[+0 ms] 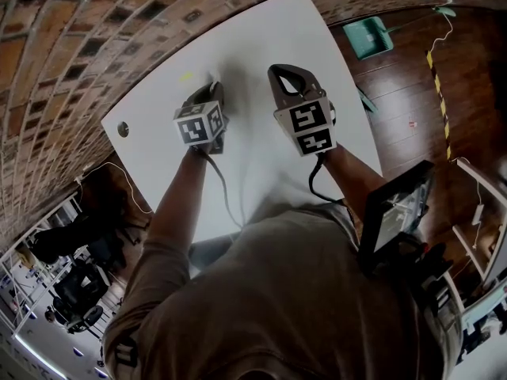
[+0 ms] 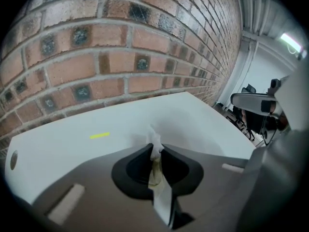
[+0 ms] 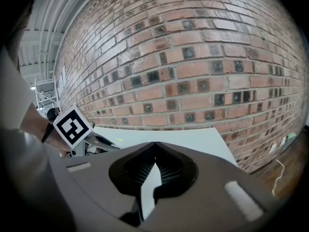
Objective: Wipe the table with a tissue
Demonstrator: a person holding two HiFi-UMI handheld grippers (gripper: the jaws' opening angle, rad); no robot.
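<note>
Left gripper (image 2: 155,150) fingers clamped on tissue (image 2: 154,139) over table (image 2: 203,120); right gripper (image 3: 155,146) fingers together, empty.

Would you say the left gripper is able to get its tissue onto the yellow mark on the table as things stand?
Probably yes: the left gripper, shut on the tissue, is close to the yellow mark, with only bare table between them.

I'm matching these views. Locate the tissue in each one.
Head view: cannot be made out against the white table.
Left gripper view: centre, tissue pinched in the jaws.
Right gripper view: not in it.
Landmark: yellow mark, in all three.
</note>
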